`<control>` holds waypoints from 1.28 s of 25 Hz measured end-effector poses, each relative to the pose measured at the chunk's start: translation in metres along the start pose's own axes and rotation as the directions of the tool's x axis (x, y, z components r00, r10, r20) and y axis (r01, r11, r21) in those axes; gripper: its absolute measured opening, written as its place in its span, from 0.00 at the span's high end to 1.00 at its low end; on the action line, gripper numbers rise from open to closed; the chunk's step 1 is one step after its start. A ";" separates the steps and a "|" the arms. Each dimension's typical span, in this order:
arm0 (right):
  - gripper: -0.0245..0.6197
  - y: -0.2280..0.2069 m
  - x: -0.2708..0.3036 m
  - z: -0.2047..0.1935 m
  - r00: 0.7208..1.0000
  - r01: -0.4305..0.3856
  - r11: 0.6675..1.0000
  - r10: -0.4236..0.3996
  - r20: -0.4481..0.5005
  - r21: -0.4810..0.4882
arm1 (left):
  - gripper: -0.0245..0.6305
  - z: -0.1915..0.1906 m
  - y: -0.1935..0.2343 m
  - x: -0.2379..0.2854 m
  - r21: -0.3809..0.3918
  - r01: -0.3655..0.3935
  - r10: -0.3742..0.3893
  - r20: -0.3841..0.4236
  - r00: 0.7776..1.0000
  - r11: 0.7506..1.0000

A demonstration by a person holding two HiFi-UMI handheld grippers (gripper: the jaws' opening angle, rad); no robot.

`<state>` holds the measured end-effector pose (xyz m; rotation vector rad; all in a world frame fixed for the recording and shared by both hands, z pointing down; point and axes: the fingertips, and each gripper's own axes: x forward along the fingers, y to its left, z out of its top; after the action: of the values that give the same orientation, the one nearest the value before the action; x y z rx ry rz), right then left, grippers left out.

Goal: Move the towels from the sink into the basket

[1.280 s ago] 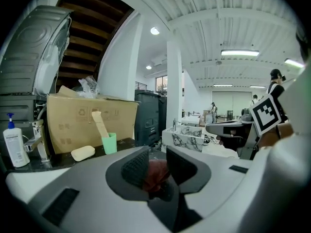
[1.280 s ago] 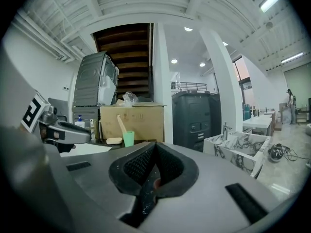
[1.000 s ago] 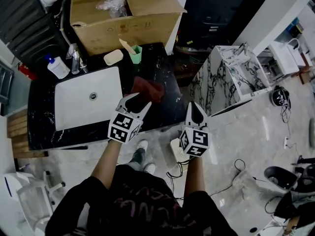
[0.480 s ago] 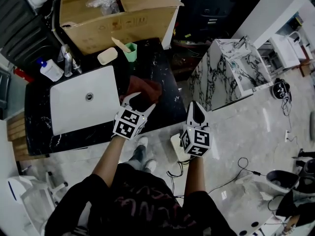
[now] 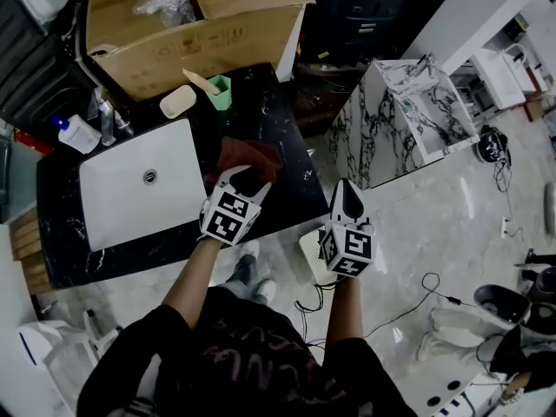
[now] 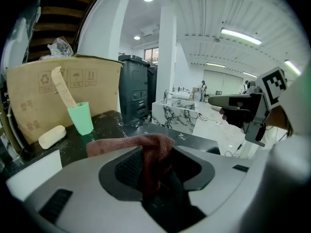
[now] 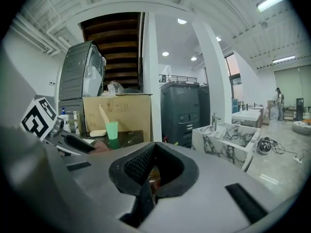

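A red-brown towel (image 5: 252, 156) lies bunched on the black counter (image 5: 287, 129), just right of the white sink (image 5: 130, 207). My left gripper (image 5: 243, 181) reaches over the counter's front edge to it. In the left gripper view a fold of the towel (image 6: 126, 143) stands between the jaws of the left gripper (image 6: 163, 155). It lies against the left pad with a gap to the right pad. These jaws have just been closing. My right gripper (image 5: 347, 189) hangs off the counter's right front corner, jaws together and empty, also in its own view (image 7: 154, 152). The sink basin looks bare. No basket is in view.
A green cup (image 5: 219, 91) with a stick, a pale soap bar (image 5: 176, 102), a faucet (image 5: 104, 111) and a soap bottle (image 5: 76, 133) line the counter's back. A cardboard box (image 5: 200, 33) stands behind. A marble-patterned cabinet (image 5: 400, 120) is to the right, cables on the floor.
My left gripper has sunk and pushed forward onto the towel, which stays on the counter. The right gripper has drifted slightly down.
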<state>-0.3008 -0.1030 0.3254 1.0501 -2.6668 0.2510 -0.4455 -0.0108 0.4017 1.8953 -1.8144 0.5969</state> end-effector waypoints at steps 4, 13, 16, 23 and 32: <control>0.94 0.000 -0.001 -0.001 1.000 0.010 1.000 -0.010 0.000 0.006 | 0.78 -0.001 0.001 -0.001 -0.006 0.006 -0.006 -0.014 1.000 1.000; 0.94 -0.006 -0.018 0.003 0.998 0.058 0.998 -0.059 0.015 0.023 | 0.87 0.015 0.007 -0.013 0.004 0.013 -0.013 0.035 0.999 1.000; 0.94 -0.013 -0.030 0.006 0.996 0.082 0.996 -0.083 0.029 0.034 | 0.87 0.025 -0.001 -0.018 0.029 0.026 -0.027 0.053 0.998 0.999; 0.94 -0.044 -0.063 0.009 0.984 0.168 0.984 -0.172 0.055 0.066 | 0.87 0.061 -0.036 -0.018 0.095 0.094 -0.104 0.102 0.989 0.991; 0.94 -0.126 -0.130 0.000 0.912 0.396 0.911 -0.405 0.065 0.112 | 0.87 0.099 -0.124 0.022 0.219 0.283 -0.311 0.106 0.944 0.934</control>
<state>-0.1223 -0.1109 0.2940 1.6416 -2.4535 0.2563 -0.3206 -0.0830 0.3318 2.3458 -1.5465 0.5701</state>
